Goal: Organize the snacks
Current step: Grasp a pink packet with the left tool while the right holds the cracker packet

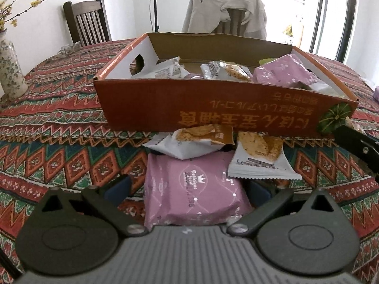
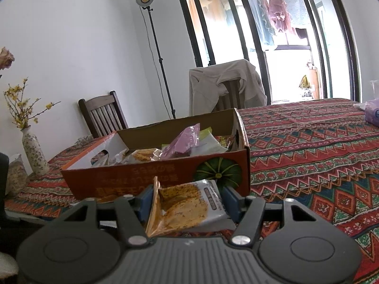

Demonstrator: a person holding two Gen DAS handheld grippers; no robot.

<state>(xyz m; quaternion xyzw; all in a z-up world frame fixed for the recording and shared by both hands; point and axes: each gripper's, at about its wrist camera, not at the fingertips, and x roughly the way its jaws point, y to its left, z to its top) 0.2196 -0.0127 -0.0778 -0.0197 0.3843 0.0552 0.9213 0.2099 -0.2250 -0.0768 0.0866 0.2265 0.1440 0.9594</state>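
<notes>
An orange cardboard box (image 1: 225, 108) with a pumpkin picture stands on the patterned tablecloth and holds several snack packets; it also shows in the right wrist view (image 2: 132, 177). My left gripper (image 1: 189, 189) is open, its jaws on either side of a purple snack packet (image 1: 191, 194) lying on the cloth in front of the box. Two white cracker packets (image 1: 189, 142) (image 1: 260, 158) lie between that packet and the box. My right gripper (image 2: 187, 201) is shut on a white and orange cracker packet (image 2: 184, 208), held just in front of the box's near right corner.
A floral vase (image 1: 11, 71) with yellow twigs stands at the table's left. Two wooden chairs (image 1: 87, 21) stand behind the table, one draped with a beige jacket (image 1: 225, 9). A purple tissue pack (image 2: 372, 113) lies at the far right. The right gripper's body (image 1: 355, 146) shows at the right edge.
</notes>
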